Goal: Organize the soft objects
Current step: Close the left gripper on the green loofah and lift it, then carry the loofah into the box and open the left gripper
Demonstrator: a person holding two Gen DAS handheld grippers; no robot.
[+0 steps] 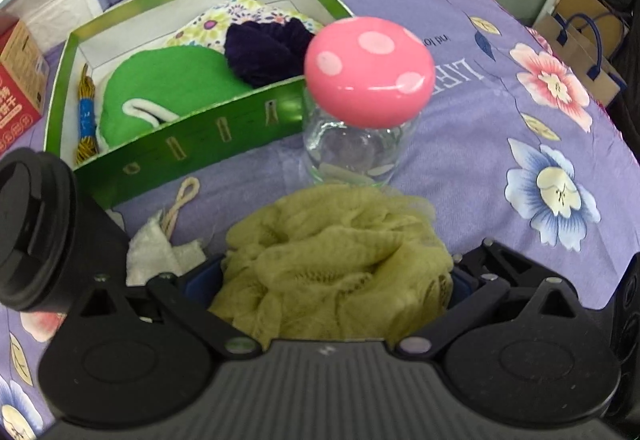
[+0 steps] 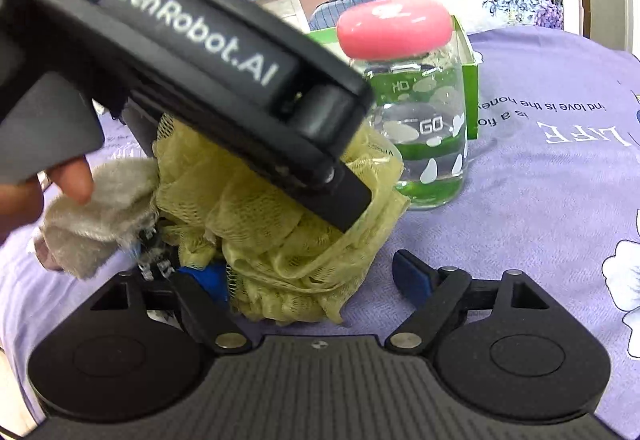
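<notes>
On the purple flowered bedsheet (image 1: pixel 500 128), close in front of a clear glass jar (image 1: pixel 352 152) with a pink spotted mushroom lid (image 1: pixel 370 56), sits a yellow-green mesh bath pouf (image 1: pixel 336 272). From where I stand the left gripper (image 1: pixel 336 280) has its two blue-padded fingers on either side of that pouf, the mesh bulging up between them and filling the gap, so it looks clamped on it. Seen from the other side, the left gripper's black body slants down over the pouf (image 2: pixel 280 224). The right gripper (image 2: pixel 316 280) stands apart: its left pad is up against the mesh, its right pad (image 2: pixel 412 276) is clear of it with bare sheet between. A crumpled white cloth (image 2: pixel 92 212) with a loop of cord lies just beside the pouf, and a person's fingers (image 2: pixel 72 180) rest at its edge. Behind, a green box (image 1: pixel 192 144) holds a green cushion (image 1: pixel 168 88), a dark purple scrunchie (image 1: pixel 264 48), a floral fabric piece (image 1: pixel 236 16) and a bundle of cord (image 1: pixel 86 116)
</notes>
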